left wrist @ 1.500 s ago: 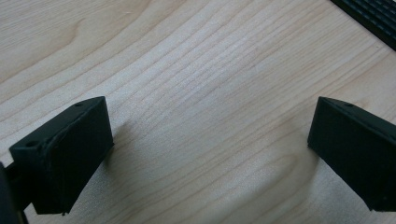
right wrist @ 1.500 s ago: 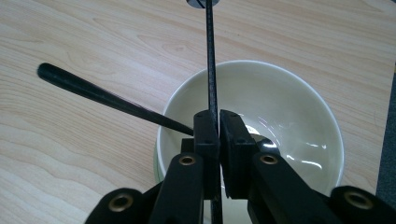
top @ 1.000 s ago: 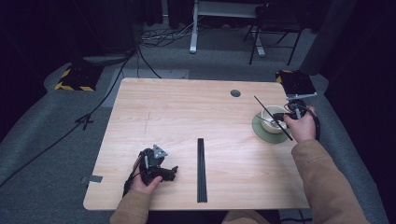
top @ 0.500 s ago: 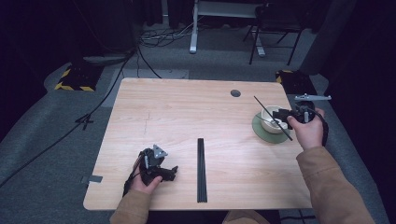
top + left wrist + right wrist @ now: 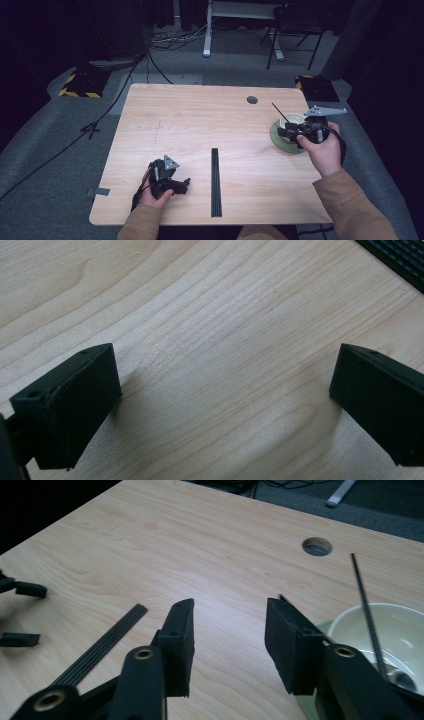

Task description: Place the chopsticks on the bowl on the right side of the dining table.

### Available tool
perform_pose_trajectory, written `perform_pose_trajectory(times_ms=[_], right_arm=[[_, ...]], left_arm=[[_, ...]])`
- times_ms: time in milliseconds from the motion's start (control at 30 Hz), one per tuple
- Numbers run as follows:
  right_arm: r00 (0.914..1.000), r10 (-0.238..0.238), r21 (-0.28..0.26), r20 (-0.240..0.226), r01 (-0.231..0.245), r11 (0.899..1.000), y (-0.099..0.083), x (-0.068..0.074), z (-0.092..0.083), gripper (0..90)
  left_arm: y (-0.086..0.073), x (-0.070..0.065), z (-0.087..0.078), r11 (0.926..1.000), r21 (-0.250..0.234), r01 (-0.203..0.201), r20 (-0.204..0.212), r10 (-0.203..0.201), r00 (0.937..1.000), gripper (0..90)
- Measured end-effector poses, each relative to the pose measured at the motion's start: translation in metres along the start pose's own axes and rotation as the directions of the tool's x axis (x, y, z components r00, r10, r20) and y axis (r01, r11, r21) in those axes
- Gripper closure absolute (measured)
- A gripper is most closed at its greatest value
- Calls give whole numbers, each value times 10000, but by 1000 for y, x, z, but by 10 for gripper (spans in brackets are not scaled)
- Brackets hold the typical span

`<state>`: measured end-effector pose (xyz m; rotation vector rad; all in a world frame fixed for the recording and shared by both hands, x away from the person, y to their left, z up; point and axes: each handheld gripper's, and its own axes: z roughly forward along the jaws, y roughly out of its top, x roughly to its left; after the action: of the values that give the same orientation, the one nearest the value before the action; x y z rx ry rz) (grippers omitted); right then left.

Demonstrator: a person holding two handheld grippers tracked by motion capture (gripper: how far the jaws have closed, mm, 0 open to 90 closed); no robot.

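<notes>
The right hand-held gripper (image 5: 289,132) hangs just above the near-left edge of a pale bowl (image 5: 295,121) at the right side of the counter (image 5: 200,120); its jaws have just been opening and stand apart with nothing between them, only bare wood showing in the gap in the right gripper view. The bowl (image 5: 395,630) sits on a green saucer (image 5: 276,138), and a thin black stick (image 5: 280,112) leans out of it, slanting up and away toward the far left; in the right gripper view this stick (image 5: 365,605) rises from inside the bowl, just right of the right jaw. The left hand-held gripper (image 5: 186,184) rests low over the near-left part of the counter, jaws wide apart and empty, with plain wood grain between them in the left gripper view. Between the two hands, a bundle of black chopsticks (image 5: 215,182) lies flat on the counter, running from the near edge toward the middle, just right of the left gripper and well apart from the bowl. A round cable hole (image 5: 252,100) sits near the far edge.
</notes>
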<state>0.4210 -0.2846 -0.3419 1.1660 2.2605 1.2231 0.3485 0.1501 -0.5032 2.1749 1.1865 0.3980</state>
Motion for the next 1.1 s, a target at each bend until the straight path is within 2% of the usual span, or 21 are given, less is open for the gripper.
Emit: perform_pose_trajectory(times_ms=[167, 400, 533, 633, 1000, 1100], right_arm=[[9973, -464, 57, -562, 468, 9989, 0, 25, 4, 530], [9878, -775, 153, -1347, 803, 9967, -2, 53, 11, 511], [9823, -1033, 183, -1561, 1074, 9940, -5, 68, 16, 492], [9775, -1303, 316, -1656, 1373, 9900, -9, 82, 24, 474], [9545, -1343, 689, -2665, 1578, 9851, -26, 121, 56, 429], [9486, -1469, 943, -2804, 1795, 9792, -33, 129, 68, 386]], left_arm=[[0, 0, 0, 10000, -17, -43, 17, 43, 10000, 3], [0, 0, 0, 10000, -16, -42, 16, 42, 10000, 3], [0, 0, 0, 10000, 5, 10, 17, -10, 10000, 3], [1, 1, 0, 9999, -33, -110, -77, 109, 9999, 3], [1, 1, 1, 10000, -68, -26, -75, 25, 10000, 2], [2, 1, 1, 10000, -63, -13, -104, 12, 9999, 3]])
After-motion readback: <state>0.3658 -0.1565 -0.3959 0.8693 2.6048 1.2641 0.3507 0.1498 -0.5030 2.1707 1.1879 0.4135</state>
